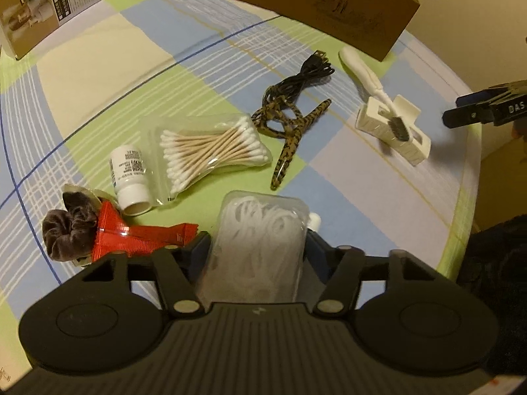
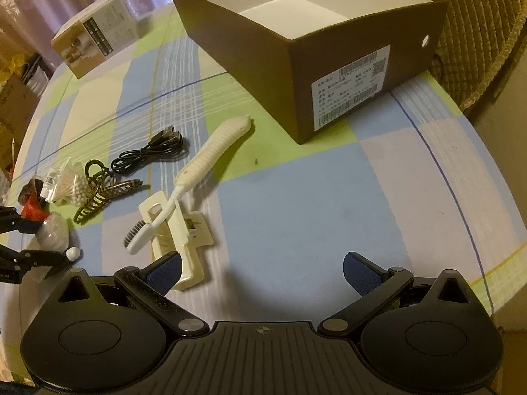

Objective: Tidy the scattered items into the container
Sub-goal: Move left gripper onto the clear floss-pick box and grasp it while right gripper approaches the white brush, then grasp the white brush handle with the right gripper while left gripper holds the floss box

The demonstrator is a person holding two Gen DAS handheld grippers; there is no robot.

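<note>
The left tool [image 1: 258, 250] is clamped on a clear pouch of white floss picks [image 1: 260, 243], held at 6 o'clock of the left wrist view. On the checked table [image 1: 98, 75] lie a cotton swab bag [image 1: 210, 151] at centre, a tortoiseshell claw clip [image 1: 286, 128] and black cable [image 1: 303, 72] toward 1 o'clock, a white bottle [image 1: 130, 177] at 9 o'clock. The right tool [image 2: 262, 270] stands released (nothing between its fingers), its left finger touching a cream clip [image 2: 181, 240] under a white brush [image 2: 201, 161]. The brown box [image 2: 329, 65] sits open at 12 o'clock of the right wrist view.
</note>
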